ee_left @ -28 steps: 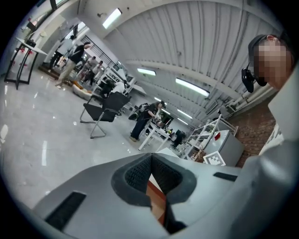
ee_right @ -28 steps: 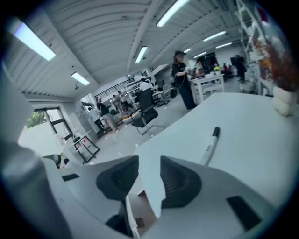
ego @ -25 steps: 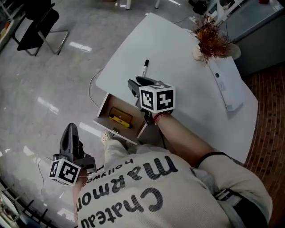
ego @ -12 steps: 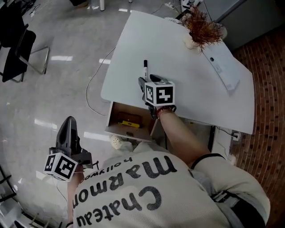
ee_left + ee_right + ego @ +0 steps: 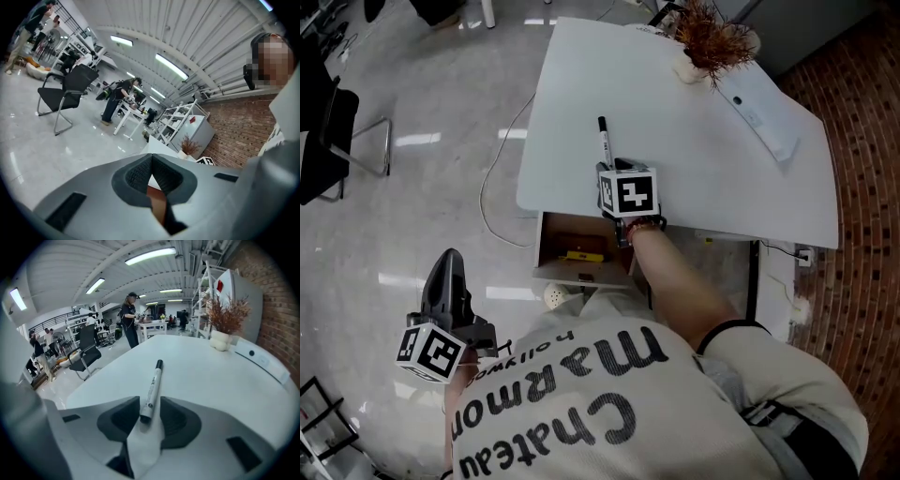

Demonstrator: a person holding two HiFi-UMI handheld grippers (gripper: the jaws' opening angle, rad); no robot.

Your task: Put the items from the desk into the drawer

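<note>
Left hand-held gripper is held over the floor, clear of the bench; its jaws are together with nothing between them; the drawer stands open under the bench's near edge and holds a yellow item; right hand-held gripper is narrowly apart, straddling the near end of the marker; the marker lies flat on the bench; a dried plant stands at the far edge.

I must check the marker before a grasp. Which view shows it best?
The right gripper view. There the marker lies close and large on the desk, with its near end between the open jaws and its dark cap pointing away. The head view shows it only small and thin. The left gripper view does not show it.
</note>
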